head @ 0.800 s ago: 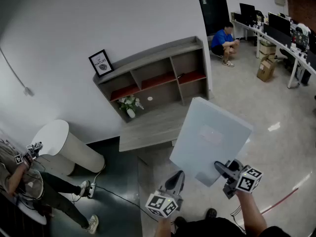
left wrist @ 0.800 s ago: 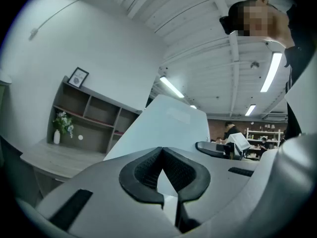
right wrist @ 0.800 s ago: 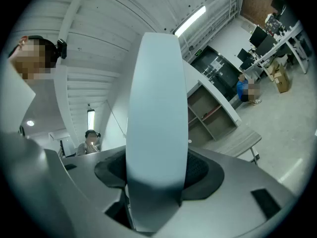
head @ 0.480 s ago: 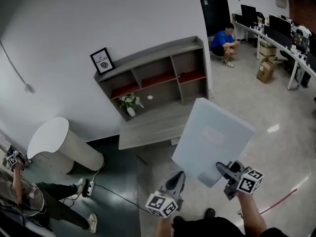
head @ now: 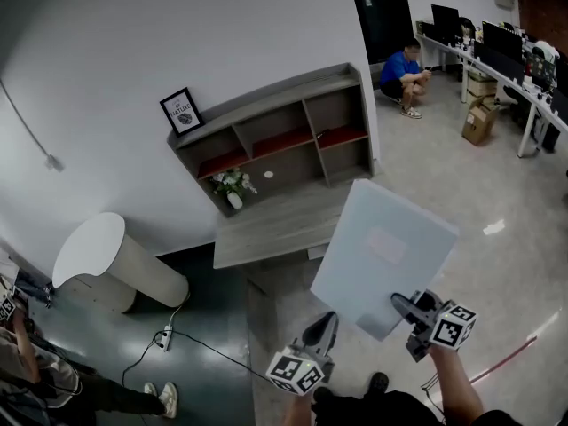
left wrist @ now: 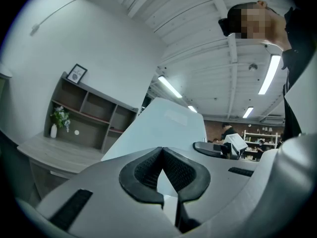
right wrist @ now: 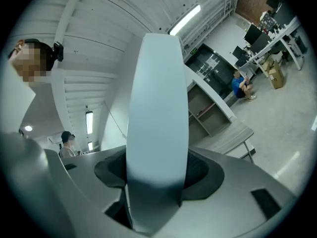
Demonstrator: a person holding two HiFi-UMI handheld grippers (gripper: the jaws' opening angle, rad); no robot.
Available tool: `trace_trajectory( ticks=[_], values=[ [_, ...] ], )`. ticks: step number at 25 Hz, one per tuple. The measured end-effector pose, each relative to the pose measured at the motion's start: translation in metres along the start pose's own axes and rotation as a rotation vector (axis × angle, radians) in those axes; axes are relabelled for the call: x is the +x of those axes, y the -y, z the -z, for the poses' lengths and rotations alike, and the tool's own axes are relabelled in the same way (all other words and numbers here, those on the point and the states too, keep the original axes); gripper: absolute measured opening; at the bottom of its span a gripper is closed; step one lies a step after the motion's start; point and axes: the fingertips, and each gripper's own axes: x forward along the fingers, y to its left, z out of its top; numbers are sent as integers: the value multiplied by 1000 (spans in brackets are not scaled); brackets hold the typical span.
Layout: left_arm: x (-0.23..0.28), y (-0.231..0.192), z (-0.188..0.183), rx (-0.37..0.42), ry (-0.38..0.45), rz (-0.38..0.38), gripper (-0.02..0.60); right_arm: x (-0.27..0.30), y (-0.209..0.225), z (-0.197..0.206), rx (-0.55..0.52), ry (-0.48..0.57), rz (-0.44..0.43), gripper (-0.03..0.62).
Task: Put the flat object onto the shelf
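The flat object is a pale blue-white board [head: 382, 256], held tilted in the air in front of me. My right gripper [head: 399, 302] is shut on its lower edge. In the right gripper view the board [right wrist: 158, 108] rises edge-on between the pads of the right gripper [right wrist: 156, 170]. My left gripper [head: 324, 322] is shut and empty, just left of the board's lower corner and apart from it. In the left gripper view the board [left wrist: 168, 123] shows beyond the left gripper [left wrist: 161, 150]. The grey shelf unit [head: 275, 140] with red-lined compartments stands against the white wall, well beyond the board.
A low grey table [head: 266, 224] stands before the shelf. On the shelf are a framed picture [head: 181, 112] and a vase of flowers [head: 232, 187]. A white rounded stand [head: 106, 260] and a power strip [head: 165, 337] lie left. A person [head: 401, 74] crouches far right near desks [head: 515, 60]; another person [head: 35, 371] is lower left.
The person at the lower left has moved down and left, toward the frame's corner. The board and both grippers stay in nearly the same place.
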Motion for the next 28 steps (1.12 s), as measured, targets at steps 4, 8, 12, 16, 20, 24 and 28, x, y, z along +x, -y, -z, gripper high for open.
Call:
trace_trajectory(
  ticks=[4, 8, 12, 16, 20, 24, 28],
  values=[
    [-5, 3, 1, -9, 2, -10, 12, -3, 1, -1, -6, -10, 0, 278],
    [-16, 1, 5, -15, -19, -24, 13, 0, -3, 5, -7, -28, -8, 278],
    [-21, -17, 9, -40, -25, -42, 12, 17, -3, 14, 2, -48, -15, 278],
    [-12, -42, 7, -42, -19, -37, 12, 42, 2, 14, -2, -59, -13, 278],
    [7, -78, -3, -46, -6, -20, 14, 75, 9, 3, -32, -58, -3, 278],
    [31, -119, -25, -48, 13, -1, 13, 118, 14, -18, -68, -52, 3, 278],
    [54, -149, -46, -30, 28, 41, 12, 155, 20, -36, -99, -31, 20, 278]
  ],
)
